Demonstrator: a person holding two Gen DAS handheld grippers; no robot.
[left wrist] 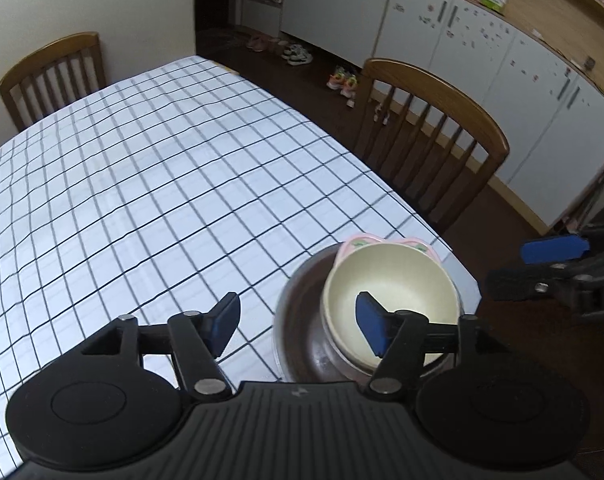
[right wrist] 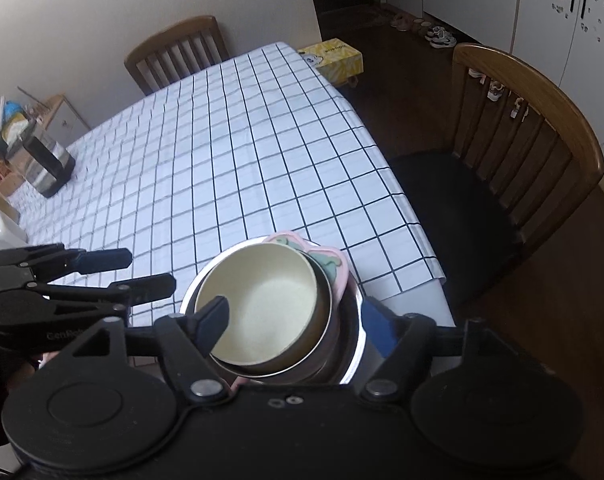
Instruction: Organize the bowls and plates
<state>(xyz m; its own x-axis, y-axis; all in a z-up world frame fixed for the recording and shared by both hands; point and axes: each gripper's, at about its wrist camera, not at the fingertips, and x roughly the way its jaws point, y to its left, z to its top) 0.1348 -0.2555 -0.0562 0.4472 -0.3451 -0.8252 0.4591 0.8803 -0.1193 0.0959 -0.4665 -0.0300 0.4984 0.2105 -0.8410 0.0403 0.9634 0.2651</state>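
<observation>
With both grippers, left (left wrist: pixel 298 330) and right (right wrist: pixel 298 326), spread wide and empty over it, the cream bowl (right wrist: pixel 262 312) sits tilted in the steel bowl (left wrist: pixel 302 344) at the table (left wrist: pixel 162 184) corner, where a nudge could tip it off.

Both wrist views down over shared table (left wrist: pixel 150 168)

- Wide bare stretch of checked tablecloth (left wrist: pixel 150 168) lay ahead, open to passage.
- Stacked bowls (right wrist: pixel 262 312) blocked the near right corner.
- Chair (right wrist: pixel 533 136) crowded the right edge; steel canister (right wrist: pixel 48 160) stood far left.
</observation>
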